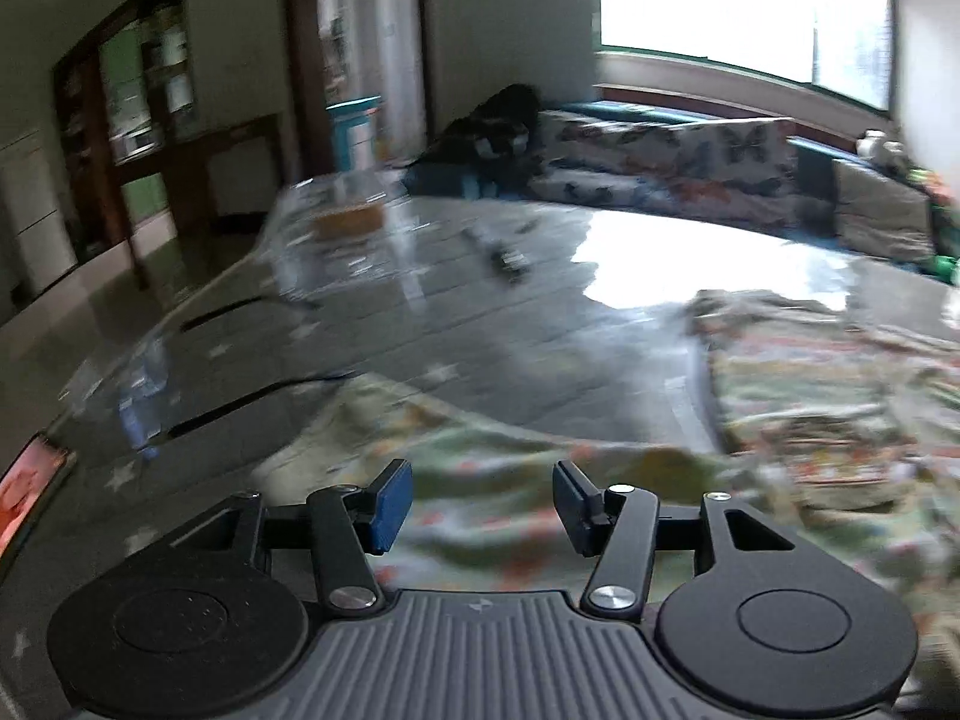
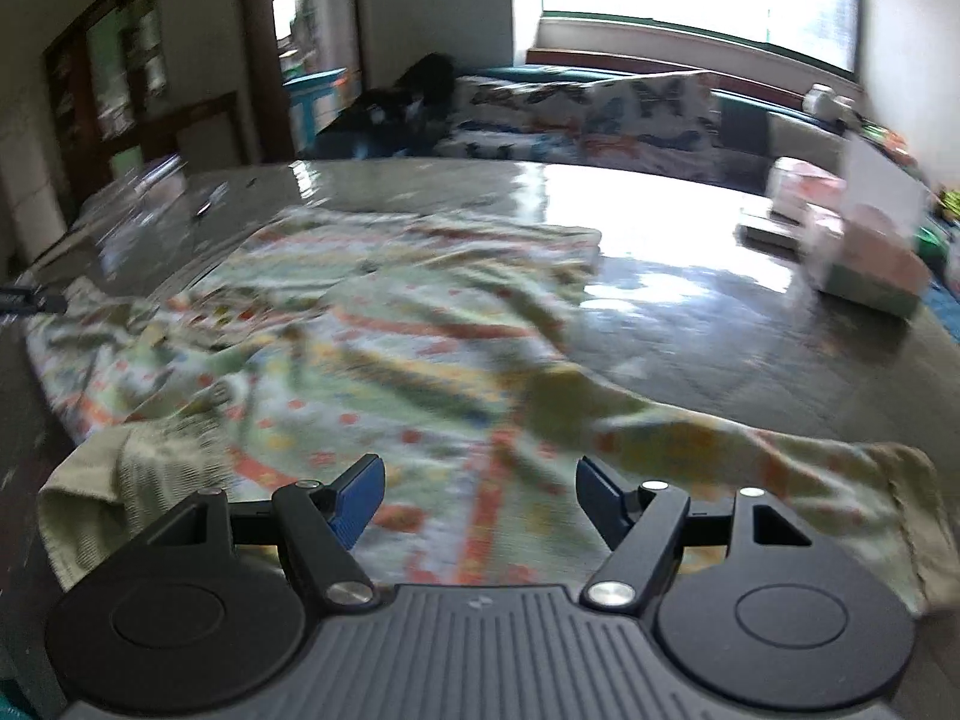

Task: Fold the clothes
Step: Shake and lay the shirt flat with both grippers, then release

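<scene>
Blue-padded fingers of the right hand-held gripper [image 2: 480, 501] stand wide apart with nothing between them, hovering over a pale green garment printed with orange, red and yellow patterns [image 2: 384, 348]. That garment lies rumpled across the glossy grey tabletop [image 2: 690, 312], spread toward the far edge, with one sleeve [image 2: 780, 468] stretching out to the right and a ribbed pale cuff [image 2: 126, 480] bunched at the near left. Motion blur softens most of the print.

From the left wrist view, the left hand-held gripper [image 1: 483, 504] is likewise spread wide and holds nothing; the same garment [image 1: 798, 396] sits under and to the right of it, with its edge running just ahead of the fingers.

At the tabletop's right side stands a pink and white box [image 2: 864, 252], well apart from the cloth. A phone with a lit screen [image 1: 33, 480] lies at the near left corner. Beyond the tabletop is a sofa covered in butterfly-print fabric [image 1: 672, 162] under a bright window [image 1: 738, 6].
</scene>
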`<state>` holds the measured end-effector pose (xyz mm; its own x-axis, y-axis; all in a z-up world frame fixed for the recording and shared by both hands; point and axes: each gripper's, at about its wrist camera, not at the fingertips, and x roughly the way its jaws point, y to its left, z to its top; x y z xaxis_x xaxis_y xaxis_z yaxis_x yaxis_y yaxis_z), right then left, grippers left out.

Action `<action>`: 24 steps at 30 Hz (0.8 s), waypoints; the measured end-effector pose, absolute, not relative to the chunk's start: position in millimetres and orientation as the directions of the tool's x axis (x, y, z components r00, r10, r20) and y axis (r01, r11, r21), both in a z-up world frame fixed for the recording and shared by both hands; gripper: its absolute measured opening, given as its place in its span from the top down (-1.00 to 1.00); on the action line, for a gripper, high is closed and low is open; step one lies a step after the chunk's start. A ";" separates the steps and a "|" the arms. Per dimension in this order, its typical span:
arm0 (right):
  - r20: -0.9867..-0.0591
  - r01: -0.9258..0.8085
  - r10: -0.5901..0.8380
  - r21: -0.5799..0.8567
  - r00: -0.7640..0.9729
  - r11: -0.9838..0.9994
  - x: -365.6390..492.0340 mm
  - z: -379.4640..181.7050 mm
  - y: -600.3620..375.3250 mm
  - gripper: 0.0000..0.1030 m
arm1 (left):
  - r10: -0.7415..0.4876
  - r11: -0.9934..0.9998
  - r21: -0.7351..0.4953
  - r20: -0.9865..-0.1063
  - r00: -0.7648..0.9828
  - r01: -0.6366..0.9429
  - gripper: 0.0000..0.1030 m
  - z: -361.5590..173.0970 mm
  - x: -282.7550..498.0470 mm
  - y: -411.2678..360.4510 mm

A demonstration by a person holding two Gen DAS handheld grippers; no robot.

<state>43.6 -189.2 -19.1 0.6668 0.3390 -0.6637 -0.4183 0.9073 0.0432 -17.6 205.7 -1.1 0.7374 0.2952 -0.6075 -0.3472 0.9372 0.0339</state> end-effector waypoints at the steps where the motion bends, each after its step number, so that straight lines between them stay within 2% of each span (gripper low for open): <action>1: -0.660 -0.397 0.325 0.043 0.677 0.917 43.8 -18.6 -195.3 -0.40 | 0.284 0.942 0.032 -0.604 0.745 -0.333 -0.09 1.8 -16.9 200.6; 10: -0.653 -0.144 0.125 0.025 0.747 0.989 50.9 -23.5 -272.3 -0.37 | 0.090 0.993 -0.007 -0.591 0.802 -0.116 -0.37 16.5 1.1 123.7; 18: -0.634 0.068 -0.052 0.000 0.772 0.998 53.8 -25.8 -331.3 -0.26 | -0.050 0.999 -0.019 -0.594 0.803 0.048 -0.76 16.4 11.3 63.8; 24: -0.635 0.152 -0.117 0.001 0.763 0.988 53.6 -28.8 -362.6 -0.14 | -0.121 0.990 -0.020 -0.607 0.785 0.138 -0.81 12.6 18.1 29.6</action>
<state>53.6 -362.6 -28.8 0.7634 -0.1169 -0.6353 0.1519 0.9884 0.0005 18.1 29.6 12.6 0.7853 -0.1215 -0.6071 0.1379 0.9902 -0.0197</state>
